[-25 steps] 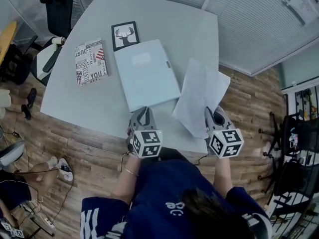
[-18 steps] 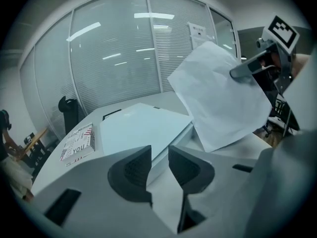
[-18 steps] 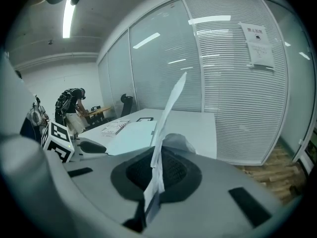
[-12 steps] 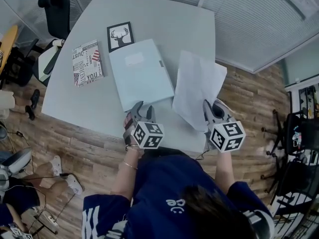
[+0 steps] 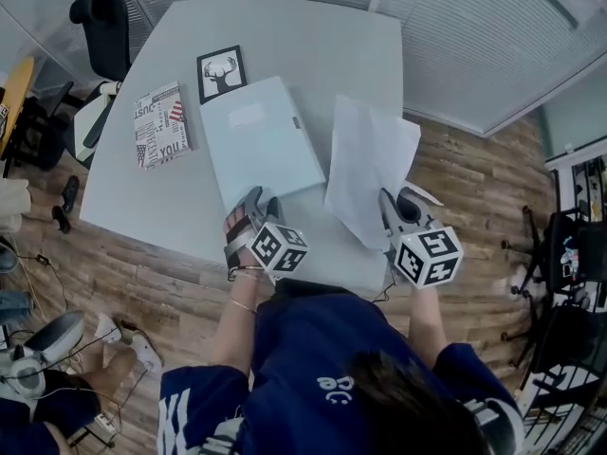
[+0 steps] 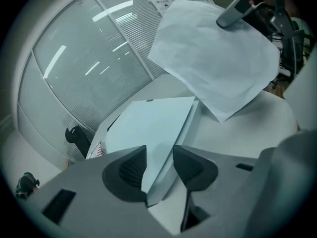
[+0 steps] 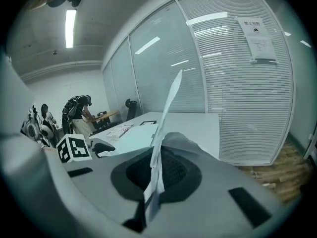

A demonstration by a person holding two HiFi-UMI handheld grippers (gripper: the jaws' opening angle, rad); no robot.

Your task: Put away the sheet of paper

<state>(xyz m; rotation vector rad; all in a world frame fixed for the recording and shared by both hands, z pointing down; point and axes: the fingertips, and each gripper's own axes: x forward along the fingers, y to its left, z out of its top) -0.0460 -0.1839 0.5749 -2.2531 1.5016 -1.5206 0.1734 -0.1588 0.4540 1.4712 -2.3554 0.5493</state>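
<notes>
A white sheet of paper [image 5: 370, 164] hangs over the table's right part, pinched at its near edge by my right gripper [image 5: 389, 214], which is shut on it. In the right gripper view the paper [image 7: 166, 110] stands edge-on between the closed pads [image 7: 171, 170]. A pale blue folder [image 5: 261, 150] lies flat on the table. My left gripper [image 5: 248, 214] is at the folder's near corner. Its jaws have just been opening and stand wide, with the folder's corner [image 6: 156, 148] between the pads [image 6: 193, 165], not pressed. The paper [image 6: 213, 58] shows above it there.
On the grey table [image 5: 313, 45] a framed deer picture [image 5: 221, 72] and a printed book [image 5: 159, 123] lie left of the folder. A black chair [image 5: 104, 22] stands at the far left. The wood floor [image 5: 474, 159] and a blinds-covered glass wall [image 5: 474, 27] border the table's right.
My left gripper has rolled, shifted left and sunk to the folder's near corner, and its jaws have opened. The right gripper still holds the paper in much the same place.
</notes>
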